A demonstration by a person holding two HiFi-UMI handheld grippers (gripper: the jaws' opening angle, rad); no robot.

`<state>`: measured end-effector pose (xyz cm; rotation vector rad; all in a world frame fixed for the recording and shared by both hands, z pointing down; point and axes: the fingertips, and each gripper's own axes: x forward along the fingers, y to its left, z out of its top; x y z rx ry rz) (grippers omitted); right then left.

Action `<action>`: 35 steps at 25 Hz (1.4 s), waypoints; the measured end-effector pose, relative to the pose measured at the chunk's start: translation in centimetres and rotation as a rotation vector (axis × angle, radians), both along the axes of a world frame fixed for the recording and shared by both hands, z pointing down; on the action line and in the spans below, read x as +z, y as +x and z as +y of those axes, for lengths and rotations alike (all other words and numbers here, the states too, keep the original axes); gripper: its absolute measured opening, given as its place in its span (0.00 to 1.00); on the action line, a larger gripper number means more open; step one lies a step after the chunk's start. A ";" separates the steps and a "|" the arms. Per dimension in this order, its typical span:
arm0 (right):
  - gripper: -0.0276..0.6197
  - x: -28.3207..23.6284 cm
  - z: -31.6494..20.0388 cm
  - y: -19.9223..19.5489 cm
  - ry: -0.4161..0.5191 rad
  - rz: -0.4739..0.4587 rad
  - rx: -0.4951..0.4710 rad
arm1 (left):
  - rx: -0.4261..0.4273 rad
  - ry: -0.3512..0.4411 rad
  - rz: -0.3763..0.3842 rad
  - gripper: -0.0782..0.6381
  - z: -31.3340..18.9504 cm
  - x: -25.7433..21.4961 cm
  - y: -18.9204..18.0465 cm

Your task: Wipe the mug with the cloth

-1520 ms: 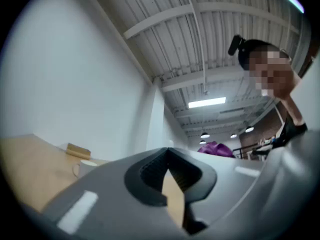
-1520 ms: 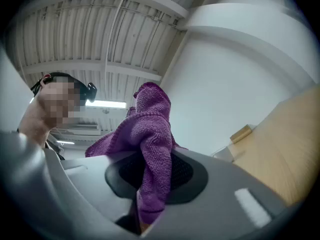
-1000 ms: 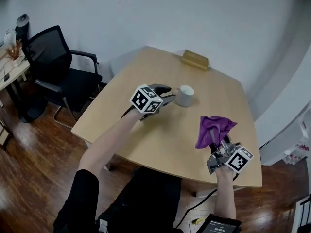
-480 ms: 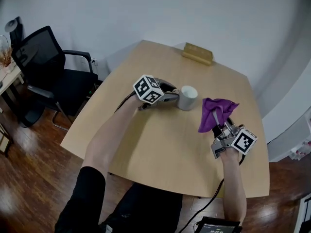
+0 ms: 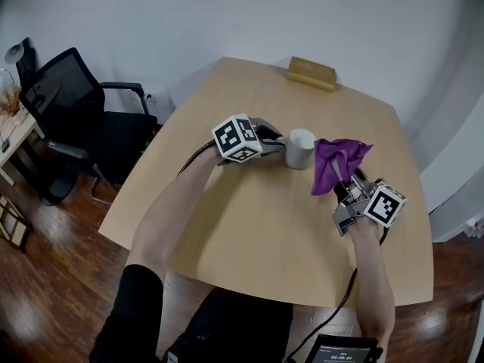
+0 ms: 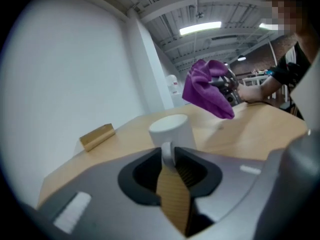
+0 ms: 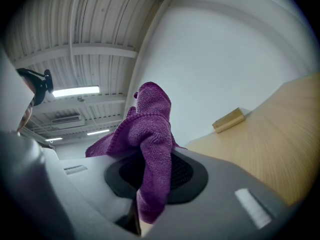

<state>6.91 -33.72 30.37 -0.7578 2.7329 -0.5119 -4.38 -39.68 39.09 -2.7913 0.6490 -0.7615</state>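
A white mug point(image 5: 300, 148) stands upright on the wooden table point(image 5: 249, 225). My left gripper point(image 5: 281, 147) comes at it from the left; its jaws have just been closing and now pinch the mug's handle point(image 6: 167, 154) between the pads, with the mug body point(image 6: 171, 130) just beyond. My right gripper point(image 5: 340, 187) is shut on a purple cloth point(image 5: 338, 157), held up in the air just right of the mug. In the right gripper view the cloth point(image 7: 152, 134) rises out of the jaws and hides the mug. The left gripper view shows the cloth point(image 6: 205, 89) hanging beyond the mug.
A small wooden block point(image 5: 311, 73) lies at the table's far edge. A black office chair point(image 5: 76, 104) stands to the left of the table on the wood floor. A white wall runs behind the table.
The right gripper carried the cloth from the table's near right up beside the mug. The left gripper slid forward and down to the mug and closed on its handle.
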 end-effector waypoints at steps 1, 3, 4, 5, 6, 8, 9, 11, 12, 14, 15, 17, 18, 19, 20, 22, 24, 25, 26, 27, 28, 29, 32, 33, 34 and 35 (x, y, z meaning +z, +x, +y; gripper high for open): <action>0.16 0.2 0.1 0.0 -0.002 0.009 -0.003 | 0.005 0.005 -0.011 0.26 -0.1 -0.3 0.0; 0.16 0.2 0.3 0.0 0.002 0.011 -0.022 | 0.005 0.011 -0.016 0.26 -0.4 -1.1 0.0; 0.16 0.1 0.4 0.0 0.006 0.000 -0.034 | 0.004 0.012 -0.023 0.26 -0.5 -1.2 -0.1; 0.16 0.0 0.5 0.1 0.010 -0.014 -0.039 | 0.002 0.012 -0.035 0.26 -0.6 -1.2 -0.2; 0.16 -0.1 0.6 0.3 0.012 -0.026 -0.036 | 0.002 0.009 -0.048 0.26 -0.7 -1.1 -0.3; 0.16 -0.3 0.5 0.9 0.010 -0.041 -0.011 | 0.003 -0.001 -0.069 0.24 -0.7 -0.8 -0.5; 0.16 -0.3 0.4 1.1 0.007 -0.045 0.002 | 0.004 -0.007 -0.077 0.24 -0.7 -0.7 -0.6; 0.16 -0.2 0.2 1.3 0.000 -0.055 0.017 | 0.004 -0.026 -0.084 0.24 -0.5 -0.6 -0.8; 0.16 -0.1 0.2 1.4 -0.003 -0.058 0.024 | 0.000 -0.039 -0.084 0.23 -0.4 -0.6 -0.9; 0.16 0.1 0.0 1.6 -0.005 -0.055 0.034 | -0.013 -0.070 -0.058 0.23 0.0 -0.5 -0.9; 0.16 0.1 0.0 1.8 -0.004 -0.053 0.037 | -0.019 -0.089 -0.019 0.23 0.3 -0.6 -0.7; 0.16 -0.1 -0.1 2.2 -0.008 -0.053 0.051 | -0.036 -0.139 0.118 0.22 1.3 -1.4 -0.4; 0.16 -0.2 -0.1 2.3 -0.008 -0.055 0.055 | -0.050 -0.170 0.207 0.22 1.8 -2.1 -0.5; 0.16 -0.3 -0.1 2.3 -0.007 -0.058 0.056 | -0.068 -0.206 0.300 0.22 2.1 -2.7 -0.7; 0.16 -0.3 -0.1 2.2 -0.006 -0.061 0.054 | -0.088 -0.249 0.395 0.22 2.4 -3.3 -1.1; 0.16 -0.4 0.0 1.9 -0.005 -0.059 0.050 | -0.131 -0.346 0.572 0.22 2.7 -3.9 -2.0; 0.16 -0.3 0.1 1.7 -0.001 -0.047 0.042 | -0.159 -0.445 0.719 0.22 3.0 -4.0 -2.3; 0.16 -0.3 0.2 1.6 0.002 -0.037 0.037 | -0.164 -0.491 0.780 0.22 3.3 -4.0 -2.0; 0.16 -0.2 0.2 1.5 0.007 -0.025 0.033 | -0.167 -0.526 0.828 0.22 3.6 -4.1 -1.8; 0.16 -0.2 0.3 1.4 0.011 -0.012 0.028 | -0.169 -0.544 0.856 0.22 3.9 -4.2 -1.6; 0.16 -0.2 0.4 1.2 0.015 -0.001 0.025 | -0.166 -0.539 0.855 0.22 4.2 -4.3 -1.3; 0.16 -0.3 0.5 1.1 0.016 0.007 0.022 | -0.151 -0.510 0.820 0.22 4.6 -4.4 -0.9; 0.16 -0.4 0.5 1.2 0.015 0.014 0.024 | -0.050 -0.356 0.577 0.22 6.9 -4.0 0.8; 0.16 -0.4 0.5 1.2 0.015 0.013 0.026 | -0.016 -0.317 0.495 0.22 7.7 -3.5 1.2; 0.16 -0.4 0.4 1.2 0.014 0.012 0.028 | 0.010 -0.289 0.434 0.22 8.4 -2.9 1.5; 0.16 -0.3 0.3 1.2 0.014 0.010 0.031 | 0.025 -0.266 0.394 0.22 8.9 -2.5 1.7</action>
